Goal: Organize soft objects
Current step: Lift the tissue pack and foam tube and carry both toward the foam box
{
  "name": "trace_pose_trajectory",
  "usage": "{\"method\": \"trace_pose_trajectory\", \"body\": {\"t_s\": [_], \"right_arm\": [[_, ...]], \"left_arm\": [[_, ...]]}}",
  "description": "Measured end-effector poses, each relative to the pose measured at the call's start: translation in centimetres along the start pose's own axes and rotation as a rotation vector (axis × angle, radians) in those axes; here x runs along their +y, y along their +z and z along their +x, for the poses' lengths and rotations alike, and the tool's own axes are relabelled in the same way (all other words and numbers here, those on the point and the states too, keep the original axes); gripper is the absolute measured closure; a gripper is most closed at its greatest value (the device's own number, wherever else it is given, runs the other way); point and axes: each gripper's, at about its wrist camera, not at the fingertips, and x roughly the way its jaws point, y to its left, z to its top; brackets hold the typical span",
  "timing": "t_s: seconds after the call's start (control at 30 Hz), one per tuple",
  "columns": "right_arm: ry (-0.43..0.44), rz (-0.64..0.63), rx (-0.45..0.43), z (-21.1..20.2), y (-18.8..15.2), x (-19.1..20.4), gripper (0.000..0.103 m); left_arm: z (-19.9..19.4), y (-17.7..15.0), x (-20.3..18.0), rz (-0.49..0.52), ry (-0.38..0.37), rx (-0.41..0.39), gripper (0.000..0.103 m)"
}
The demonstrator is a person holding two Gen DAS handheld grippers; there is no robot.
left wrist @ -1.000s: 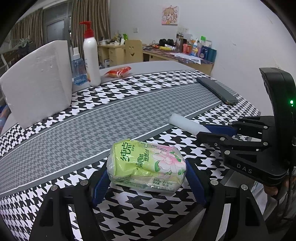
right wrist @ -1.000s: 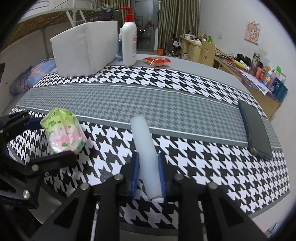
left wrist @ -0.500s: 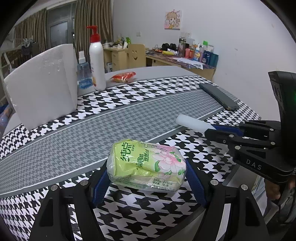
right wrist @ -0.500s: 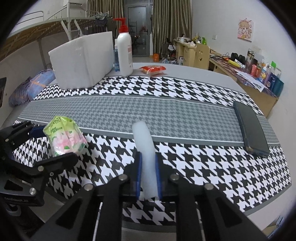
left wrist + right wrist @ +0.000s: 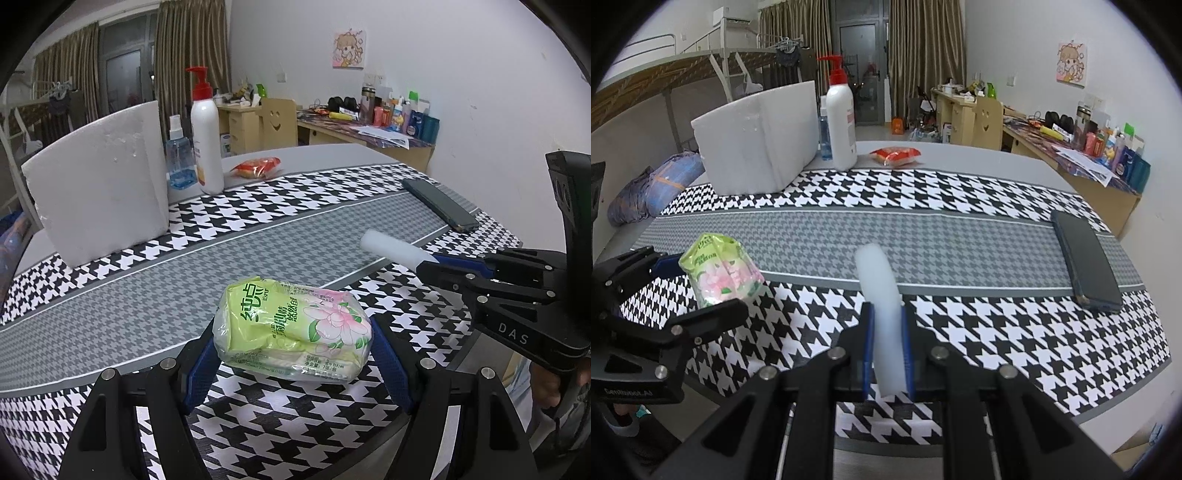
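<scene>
Left gripper (image 5: 293, 354) clamps the green tissue pack (image 5: 293, 328) between wide-set jaws. Right gripper (image 5: 887, 347), at its 3 o'clock, pinches the white foam roll (image 5: 881, 295) narrowly.

Small print on the tissue pack (image 5: 295, 328) is too fine to read. The foam stick's (image 5: 882, 314) near end hides between blue pads. Desk clutter (image 5: 1108, 144) blurs together.

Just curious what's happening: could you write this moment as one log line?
left gripper: shut on tissue pack | right gripper: shut on foam stick | both above table
</scene>
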Motion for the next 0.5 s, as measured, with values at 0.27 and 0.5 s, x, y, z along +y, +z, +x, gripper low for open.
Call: {"method": "trace_pose_trajectory", "body": {"t_s": [0.27,0.5], "right_arm": [[0.003,0.004,-0.012,-0.26,0.27,0.28,0.086],[0.004,0.012,-0.030,-0.75,0.58,0.51,0.086]], "left_arm": [[-0.31,-0.02,0.29,-0.008,0.008,-0.005,0.026],[-0.87,0.12,0.63,-0.014,0.016,-0.020,0.026]]}}
